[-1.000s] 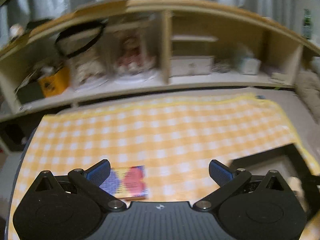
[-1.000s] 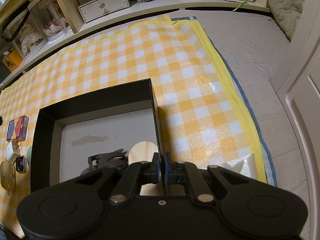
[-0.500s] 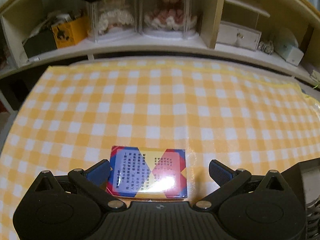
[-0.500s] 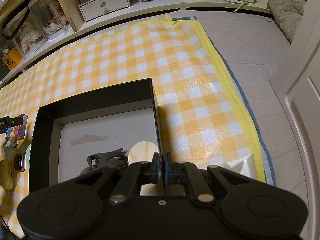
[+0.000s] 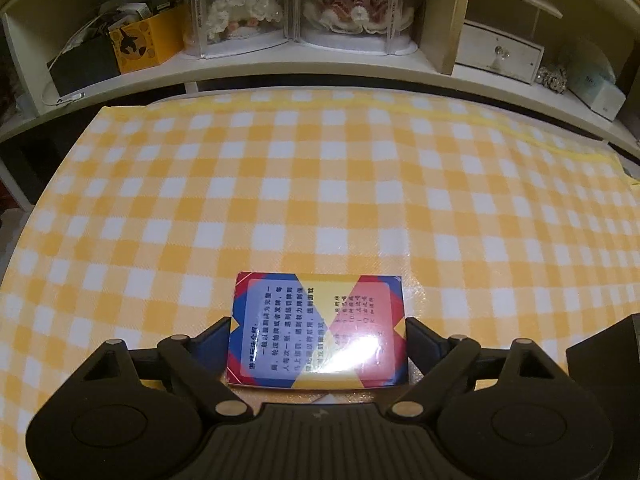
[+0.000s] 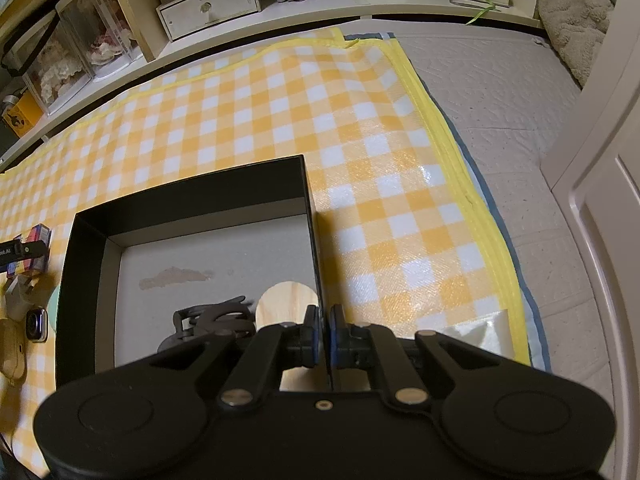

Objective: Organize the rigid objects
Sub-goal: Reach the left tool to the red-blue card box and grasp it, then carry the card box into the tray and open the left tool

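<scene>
A card box [image 5: 316, 328] printed in blue, red and yellow lies flat on the yellow checked mat [image 5: 320, 184]. My left gripper [image 5: 319, 336] straddles it, jaws closing, with the pads touching its two short sides. The right wrist view shows the same card box [image 6: 38, 236] at the far left. My right gripper [image 6: 323, 334] is shut on the right wall of an open black box [image 6: 192, 196]. Inside that box lie a round wooden disc [image 6: 286, 300] and a black hair claw [image 6: 212, 320].
Left of the black box lie a smartwatch [image 6: 37, 325], a white block [image 6: 18, 300] and a beige case [image 6: 10, 352]. A low shelf [image 5: 320, 64] with doll cases and a small drawer runs along the mat's far edge. A white door [image 6: 600, 184] stands at the right.
My left gripper has dropped down over the card box and its jaws have narrowed onto the box's sides. The right gripper has stayed on the black box's wall.
</scene>
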Demonstrator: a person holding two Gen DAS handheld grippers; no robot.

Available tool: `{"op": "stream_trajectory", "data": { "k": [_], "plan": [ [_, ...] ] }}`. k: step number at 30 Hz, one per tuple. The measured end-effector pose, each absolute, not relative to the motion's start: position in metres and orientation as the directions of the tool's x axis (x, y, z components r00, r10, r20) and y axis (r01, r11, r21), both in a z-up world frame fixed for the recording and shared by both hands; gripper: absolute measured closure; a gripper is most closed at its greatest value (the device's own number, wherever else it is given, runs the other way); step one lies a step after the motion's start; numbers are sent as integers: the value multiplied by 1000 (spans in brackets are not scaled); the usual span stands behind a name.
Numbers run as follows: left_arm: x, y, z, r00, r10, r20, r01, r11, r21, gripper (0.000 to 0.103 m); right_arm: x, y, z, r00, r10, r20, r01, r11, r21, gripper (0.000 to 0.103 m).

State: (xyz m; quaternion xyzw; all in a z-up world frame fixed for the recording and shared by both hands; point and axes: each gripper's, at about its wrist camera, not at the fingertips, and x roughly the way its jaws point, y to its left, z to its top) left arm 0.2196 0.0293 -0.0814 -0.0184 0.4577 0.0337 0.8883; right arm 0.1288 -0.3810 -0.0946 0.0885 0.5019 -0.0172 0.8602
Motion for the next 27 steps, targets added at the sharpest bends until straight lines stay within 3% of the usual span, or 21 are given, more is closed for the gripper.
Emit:
{"op": "stream_trajectory", "data": {
  "k": [6, 14, 27],
  "plan": [
    [209, 27, -59, 633, -10, -774, -86, 993, -82, 15, 129, -381, -96, 492, 58, -869, 117, 984, 132, 97],
    [179, -4, -15, 705, -167, -689, 13, 975, -223, 15, 129, -381, -96, 492, 58, -869, 117, 984, 132, 97],
    [154, -133, -7, 599, -422, -680, 245, 906, -346, 15, 127, -378, -96, 494, 51, -868, 114, 986, 123, 97]
  ]
}}
